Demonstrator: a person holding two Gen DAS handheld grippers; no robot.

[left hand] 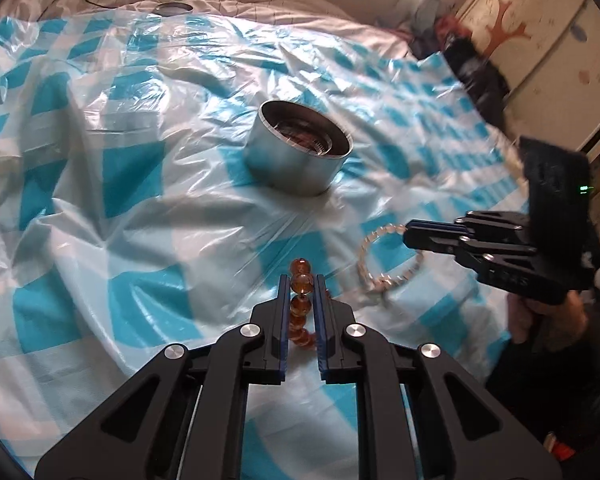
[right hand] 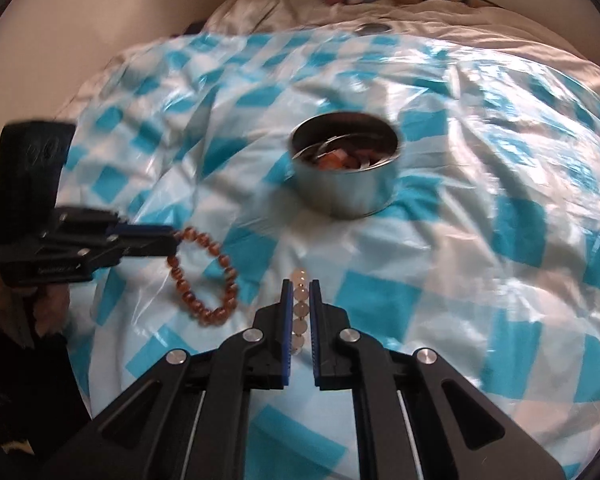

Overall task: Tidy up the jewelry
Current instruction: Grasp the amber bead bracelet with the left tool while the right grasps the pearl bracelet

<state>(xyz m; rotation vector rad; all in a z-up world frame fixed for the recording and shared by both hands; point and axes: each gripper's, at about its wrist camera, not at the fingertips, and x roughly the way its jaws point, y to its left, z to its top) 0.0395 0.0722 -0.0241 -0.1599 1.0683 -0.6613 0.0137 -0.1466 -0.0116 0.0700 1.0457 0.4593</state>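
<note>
My left gripper (left hand: 301,285) is shut on an amber bead bracelet (left hand: 300,266), whose beads run up between its blue pads. In the right wrist view this left gripper (right hand: 173,241) enters from the left, with the amber bracelet (right hand: 225,261) hanging as a loop from its tips. Pale clear beads show between the pads of my right gripper (right hand: 301,289), which is shut on a clear bead bracelet (right hand: 300,275). From the left wrist, the right gripper (left hand: 409,234) holds that clear bracelet (left hand: 362,257) as a ring just above the sheet. A round metal tin (left hand: 296,162) (right hand: 340,198) stands open behind both, with jewelry inside.
A crinkled blue-and-white chequered plastic sheet (left hand: 120,184) covers the bed. A round metal lid (left hand: 174,8) (right hand: 372,28) lies at the far edge. A white wardrobe with a tree sticker (left hand: 540,40) stands at the right. A person's hand (right hand: 48,300) grips the left tool.
</note>
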